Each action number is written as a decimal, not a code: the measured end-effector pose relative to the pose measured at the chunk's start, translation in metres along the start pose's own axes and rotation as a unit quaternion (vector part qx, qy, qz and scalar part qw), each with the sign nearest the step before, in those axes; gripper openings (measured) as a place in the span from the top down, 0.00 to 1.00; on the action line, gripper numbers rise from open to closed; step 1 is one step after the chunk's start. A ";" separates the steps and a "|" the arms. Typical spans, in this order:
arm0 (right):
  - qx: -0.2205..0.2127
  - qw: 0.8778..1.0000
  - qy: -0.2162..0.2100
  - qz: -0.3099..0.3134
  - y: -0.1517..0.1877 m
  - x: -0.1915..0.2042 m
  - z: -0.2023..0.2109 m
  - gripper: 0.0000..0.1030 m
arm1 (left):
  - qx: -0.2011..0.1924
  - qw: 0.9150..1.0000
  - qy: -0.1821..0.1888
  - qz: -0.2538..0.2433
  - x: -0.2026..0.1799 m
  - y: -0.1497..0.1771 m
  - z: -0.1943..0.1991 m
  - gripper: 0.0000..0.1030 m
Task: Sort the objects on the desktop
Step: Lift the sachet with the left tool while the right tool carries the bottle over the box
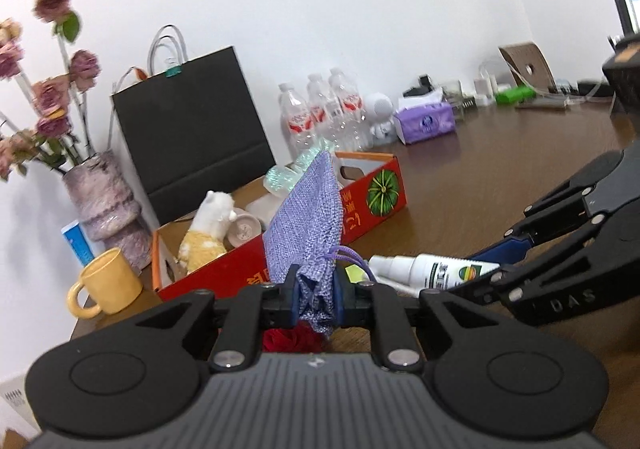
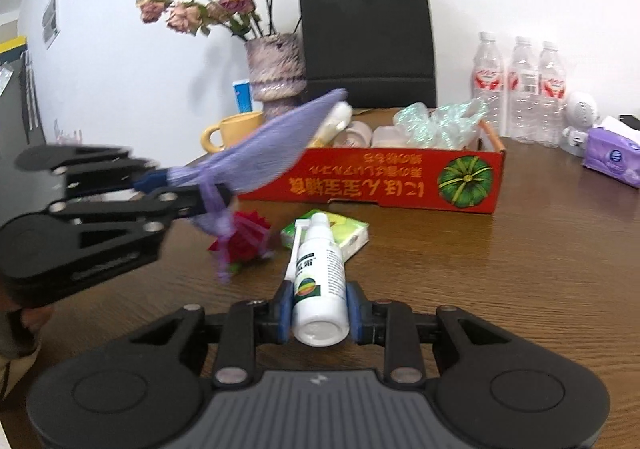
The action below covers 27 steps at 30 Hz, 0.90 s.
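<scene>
My left gripper is shut on the neck of a purple drawstring pouch, which stands up between its blue pads above the wooden table. The same pouch and left gripper show at the left of the right wrist view. My right gripper is shut on a white spray bottle, nozzle pointing away; that bottle and right gripper appear at the right of the left wrist view. A red cardboard box holding a plush toy, cups and iridescent wrapping lies just beyond.
A red fabric flower and a green tissue pack lie on the table before the box. Behind stand a yellow mug, a vase of dried roses, a black paper bag, water bottles and a purple tissue pack.
</scene>
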State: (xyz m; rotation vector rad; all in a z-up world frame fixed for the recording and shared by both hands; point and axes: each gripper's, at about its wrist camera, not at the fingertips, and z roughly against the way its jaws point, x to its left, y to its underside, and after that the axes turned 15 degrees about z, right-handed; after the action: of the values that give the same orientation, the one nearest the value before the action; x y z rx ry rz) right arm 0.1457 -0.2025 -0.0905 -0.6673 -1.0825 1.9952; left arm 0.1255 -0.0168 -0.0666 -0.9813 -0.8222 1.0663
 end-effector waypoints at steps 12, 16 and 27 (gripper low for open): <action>-0.032 0.998 0.054 -0.021 -0.011 -0.025 0.039 0.75 | -0.026 0.997 -0.032 0.065 0.016 -0.024 0.040 0.84; -0.035 0.997 0.072 -0.008 -0.025 -0.034 0.048 0.75 | -0.020 0.995 -0.036 0.089 0.028 -0.041 0.044 0.84; -0.042 0.995 0.080 0.050 -0.092 -0.047 0.057 0.75 | -0.047 0.993 -0.066 0.082 0.041 -0.109 0.053 0.84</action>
State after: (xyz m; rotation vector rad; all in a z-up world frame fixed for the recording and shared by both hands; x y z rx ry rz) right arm 0.1654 -0.2346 0.0213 -0.9244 -1.0589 1.9512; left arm 0.1244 0.0167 0.0570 -1.0804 -0.9185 1.2523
